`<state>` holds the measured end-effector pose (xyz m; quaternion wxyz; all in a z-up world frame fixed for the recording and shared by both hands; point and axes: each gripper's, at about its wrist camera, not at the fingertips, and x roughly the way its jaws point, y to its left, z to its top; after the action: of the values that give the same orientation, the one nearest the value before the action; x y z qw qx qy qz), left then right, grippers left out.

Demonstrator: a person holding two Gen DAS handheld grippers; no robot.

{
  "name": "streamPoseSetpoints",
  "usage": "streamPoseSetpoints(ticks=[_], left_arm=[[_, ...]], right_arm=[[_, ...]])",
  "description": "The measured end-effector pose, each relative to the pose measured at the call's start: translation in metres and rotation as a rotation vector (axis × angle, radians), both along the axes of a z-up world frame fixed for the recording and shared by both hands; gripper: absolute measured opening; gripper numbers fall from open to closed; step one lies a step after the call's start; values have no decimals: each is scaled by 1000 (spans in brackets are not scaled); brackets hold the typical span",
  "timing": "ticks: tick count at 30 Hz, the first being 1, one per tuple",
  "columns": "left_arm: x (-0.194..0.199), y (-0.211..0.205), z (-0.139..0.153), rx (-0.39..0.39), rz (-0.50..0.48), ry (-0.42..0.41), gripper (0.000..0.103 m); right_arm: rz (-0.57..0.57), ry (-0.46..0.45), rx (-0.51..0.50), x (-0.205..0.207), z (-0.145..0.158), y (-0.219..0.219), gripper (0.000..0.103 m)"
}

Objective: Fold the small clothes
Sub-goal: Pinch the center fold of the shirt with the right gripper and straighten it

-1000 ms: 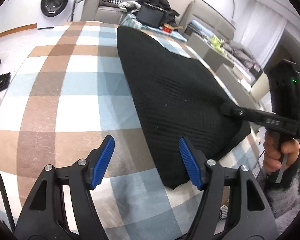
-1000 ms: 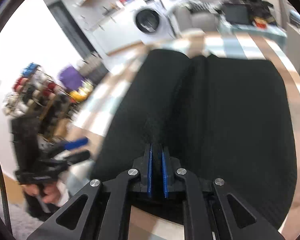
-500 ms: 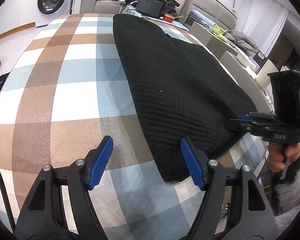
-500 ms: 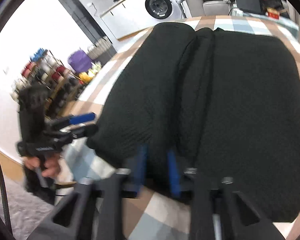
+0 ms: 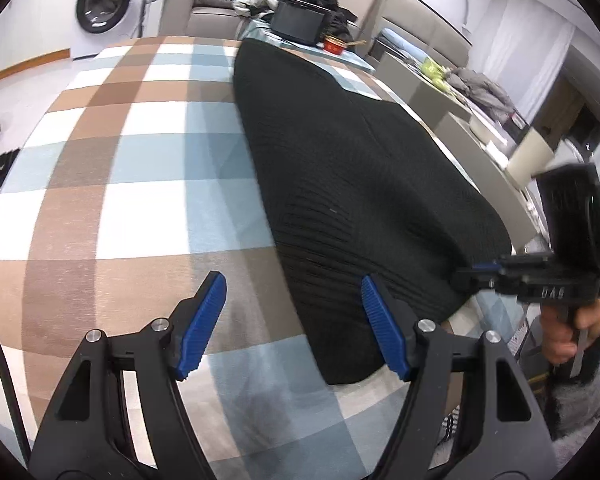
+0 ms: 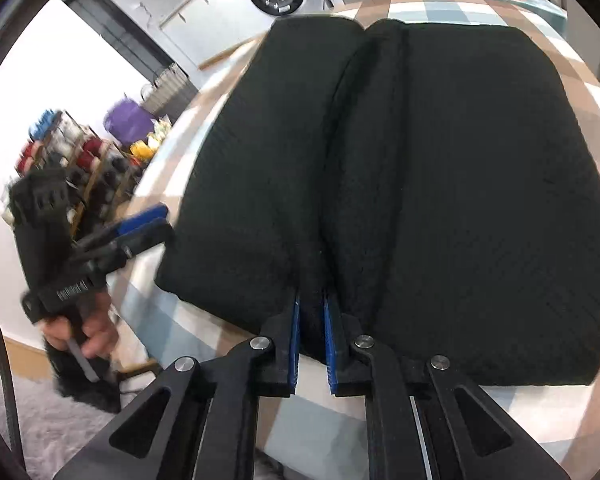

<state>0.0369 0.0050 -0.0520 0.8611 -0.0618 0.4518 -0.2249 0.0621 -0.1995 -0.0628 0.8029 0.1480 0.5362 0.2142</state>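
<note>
A black knit garment (image 5: 360,168) lies on the checked tablecloth (image 5: 112,160), folded lengthwise with a ridge down its middle (image 6: 340,140). My left gripper (image 5: 294,320) is open and empty, low over the cloth at the garment's near left corner; its right pad (image 5: 384,336) is at the garment's hem. It also shows in the right wrist view (image 6: 148,224). My right gripper (image 6: 311,336) is nearly shut on the garment's near hem at the ridge, with black fabric pinched between its blue pads. It shows in the left wrist view (image 5: 484,276) at the hem's right end.
A washing machine (image 5: 104,4) stands at the back left. A sofa with clothes and a dark box (image 5: 300,24) lies beyond the table's far end. A shelf of colourful items (image 6: 80,160) stands to the left. The table's near edge runs just under both grippers.
My right gripper closed again on the near hem at the ridge after loosening half a second ago. My left gripper stayed open and rose slightly at the near left corner.
</note>
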Motion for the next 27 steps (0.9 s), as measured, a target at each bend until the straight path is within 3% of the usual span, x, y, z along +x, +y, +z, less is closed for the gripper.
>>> streamPoseSetpoints(ticks=[3, 5, 11, 18, 23, 24, 25, 26, 27], left_arm=[[-6, -11, -4, 34, -49, -1, 68], [-11, -16, -9, 62, -77, 9, 68], [-14, -15, -13, 68, -89, 19, 68], [-8, 0, -9, 11, -57, 32, 68], [-1, 7, -6, -22, -38, 35, 68], [0, 8, -6, -25, -33, 35, 68], [2, 8, -5, -28, -28, 35, 68], [3, 9, -4, -33, -21, 33, 68], [5, 10, -2, -36, -12, 29, 68]], right_arm=[[-9, -42, 10, -2, 8, -5, 22], [-27, -60, 19, -1, 13, -10, 38], [-128, -87, 71, 23, 7, -24, 57], [-161, -77, 127, 78, 0, -17, 57], [-152, -90, 96, 103, 3, 1, 55], [-141, -102, 71, 107, 4, 7, 50], [-131, -117, 31, 113, 4, 13, 28], [-118, -122, 5, 117, 4, 19, 14], [-107, -134, -9, 117, 8, 22, 12]])
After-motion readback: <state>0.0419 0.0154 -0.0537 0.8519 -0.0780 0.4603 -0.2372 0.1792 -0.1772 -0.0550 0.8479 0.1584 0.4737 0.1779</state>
